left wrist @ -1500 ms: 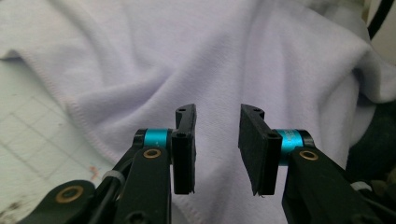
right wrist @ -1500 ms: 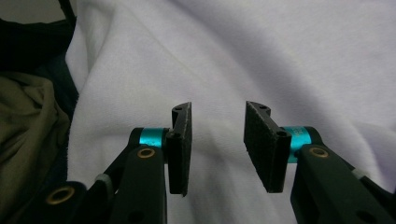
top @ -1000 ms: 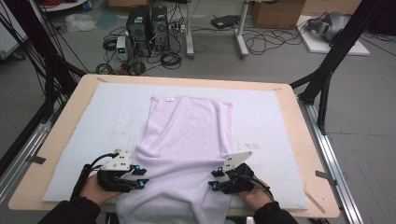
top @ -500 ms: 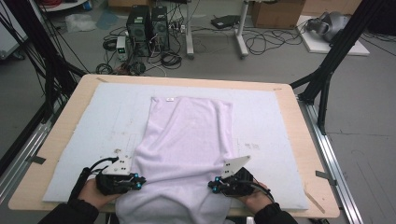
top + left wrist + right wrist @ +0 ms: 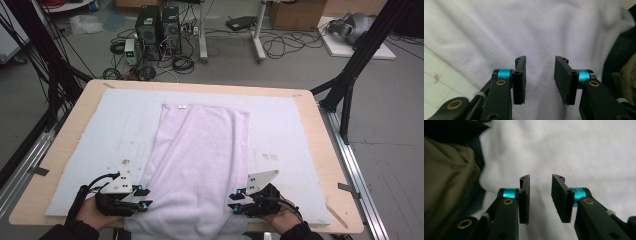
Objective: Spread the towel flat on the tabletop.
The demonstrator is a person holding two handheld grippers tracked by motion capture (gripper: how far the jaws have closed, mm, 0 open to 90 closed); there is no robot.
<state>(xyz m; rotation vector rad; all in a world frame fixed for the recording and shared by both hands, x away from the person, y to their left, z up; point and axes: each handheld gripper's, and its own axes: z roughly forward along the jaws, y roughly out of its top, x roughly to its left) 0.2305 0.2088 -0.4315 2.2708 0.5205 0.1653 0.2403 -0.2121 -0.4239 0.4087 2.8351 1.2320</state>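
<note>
The pale lilac towel point(image 5: 200, 165) lay lengthwise down the middle of the white mat point(image 5: 90, 145), its far end with a small white tag point(image 5: 182, 106) toward the mat's far edge, its near end hanging over the table's point(image 5: 325, 150) near edge.

At the towel's near left corner the left gripper point(image 5: 142, 197) sat in the person's left hand point(image 5: 92, 212), tips at the towel's left hem. In the left gripper view, the left gripper point(image 5: 540, 77) had just been opening: its jaws stood apart with a clear gap, bare towel point(image 5: 536, 30) showing between the pads, nothing pinched. The stitched hem point(image 5: 461, 68) ran off to the left of that gap, with mat beyond it.

At the towel's near right corner the right gripper point(image 5: 235, 200) sat in the right hand point(image 5: 280, 217), tips at the right edge. In the right gripper view, the right gripper point(image 5: 540, 196) had likewise just been opening, jaws parted over the towel point(image 5: 574, 150), gripping nothing.
</note>
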